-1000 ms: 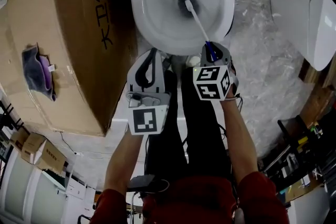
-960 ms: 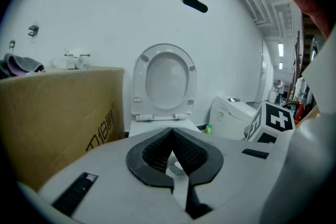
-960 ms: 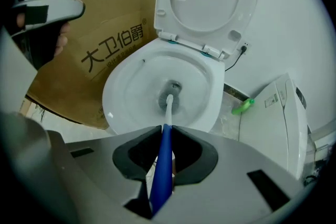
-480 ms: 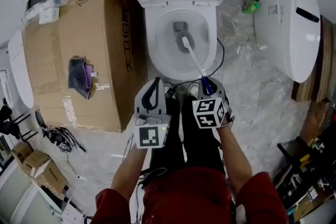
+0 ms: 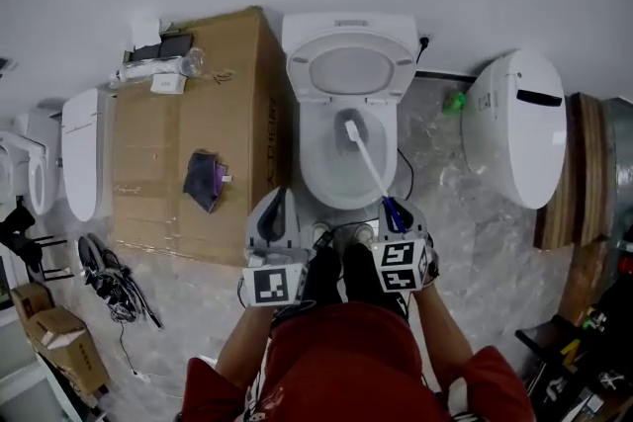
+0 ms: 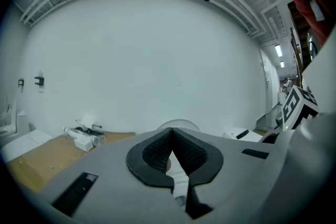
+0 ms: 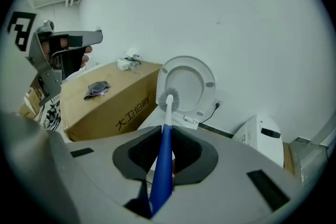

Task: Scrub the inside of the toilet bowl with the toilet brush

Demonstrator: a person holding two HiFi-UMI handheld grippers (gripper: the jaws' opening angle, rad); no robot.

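The white toilet point(image 5: 326, 188) stands ahead of me with its lid point(image 5: 350, 74) raised against the wall. My right gripper point(image 5: 388, 206) is shut on the blue handle of the toilet brush point(image 5: 368, 165). The white shaft slants up and left, with the grey bristle head point(image 5: 350, 133) over the back part of the bowl. In the right gripper view the brush point(image 7: 164, 157) runs out between the pads of the right gripper point(image 7: 166, 136), and its head point(image 7: 168, 98) shows in front of the lid point(image 7: 186, 84). The left gripper point(image 5: 278, 198) hangs beside the toilet's left front, shut and holding nothing point(image 6: 171, 132).
A large cardboard box point(image 5: 173, 138) sits against the toilet's left side, with a purple cloth point(image 5: 205, 181) and a bottle point(image 5: 158, 66) on top. Another white toilet point(image 5: 514, 128) lies to the right, and one more point(image 5: 84, 153) to the far left. Cables point(image 5: 111, 284) lie on the floor.
The head view has pulled far back and up, so the whole room shows. The brush head has moved from the drain toward the back of the bowl. Both grippers stay shut.
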